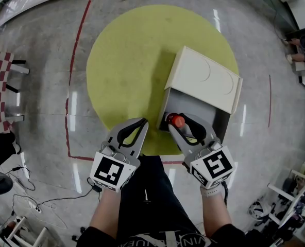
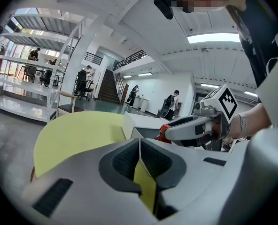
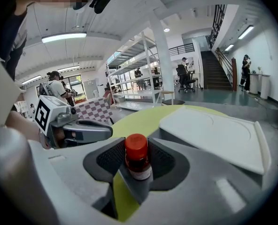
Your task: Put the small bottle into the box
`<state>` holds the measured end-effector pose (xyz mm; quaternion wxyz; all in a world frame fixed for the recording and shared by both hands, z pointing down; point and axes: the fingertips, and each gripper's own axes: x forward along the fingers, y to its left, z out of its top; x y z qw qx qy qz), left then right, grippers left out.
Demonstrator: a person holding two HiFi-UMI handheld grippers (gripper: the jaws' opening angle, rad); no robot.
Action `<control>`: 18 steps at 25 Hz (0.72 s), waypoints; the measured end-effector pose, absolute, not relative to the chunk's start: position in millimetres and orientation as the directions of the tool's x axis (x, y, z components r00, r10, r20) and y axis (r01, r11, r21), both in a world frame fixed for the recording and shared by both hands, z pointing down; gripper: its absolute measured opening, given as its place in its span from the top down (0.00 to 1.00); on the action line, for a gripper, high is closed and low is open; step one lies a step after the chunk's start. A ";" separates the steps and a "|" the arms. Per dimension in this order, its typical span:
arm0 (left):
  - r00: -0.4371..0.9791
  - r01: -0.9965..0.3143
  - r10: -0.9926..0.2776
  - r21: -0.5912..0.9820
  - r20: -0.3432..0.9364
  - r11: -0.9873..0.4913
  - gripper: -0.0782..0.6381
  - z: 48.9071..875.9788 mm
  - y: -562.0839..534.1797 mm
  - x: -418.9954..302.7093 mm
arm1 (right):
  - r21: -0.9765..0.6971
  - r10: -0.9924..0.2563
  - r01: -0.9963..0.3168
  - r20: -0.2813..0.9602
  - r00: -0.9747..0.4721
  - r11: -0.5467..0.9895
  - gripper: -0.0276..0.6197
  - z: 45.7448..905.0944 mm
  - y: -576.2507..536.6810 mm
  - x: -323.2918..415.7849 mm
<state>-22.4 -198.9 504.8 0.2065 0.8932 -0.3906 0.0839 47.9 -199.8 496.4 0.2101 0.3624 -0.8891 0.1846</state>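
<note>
**Grippers: left closed, right clamped**

Left gripper (image 1: 142, 122): jaws pressed together, nothing between them. Right gripper (image 1: 174, 123): jaws clamped on the small bottle (image 3: 137, 161), which stands upright. Both grippers point forward, side by side, tips near each other. A hand grips each from behind.

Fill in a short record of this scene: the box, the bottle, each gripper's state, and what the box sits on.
box: cream, open side facing the person, on the yellow round surface
small bottle: red cap, held at the box's opening, not yet released
right gripper: shut on the small bottle
left gripper: shut, empty, left of the box
</note>
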 end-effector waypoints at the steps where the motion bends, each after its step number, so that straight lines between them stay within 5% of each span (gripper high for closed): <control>1: 0.681 -0.732 -0.662 0.305 0.312 -0.610 0.87 504.5 -199.1 -22.0 | -0.172 -0.565 -0.720 0.508 -0.650 0.673 0.72 496.3 -199.5 47.3; 18: 0.654 -0.756 -0.689 0.297 0.313 -0.583 0.87 504.9 -200.6 -25.1 | -0.139 -0.542 -0.677 0.494 -0.680 0.723 0.72 497.1 -189.9 38.0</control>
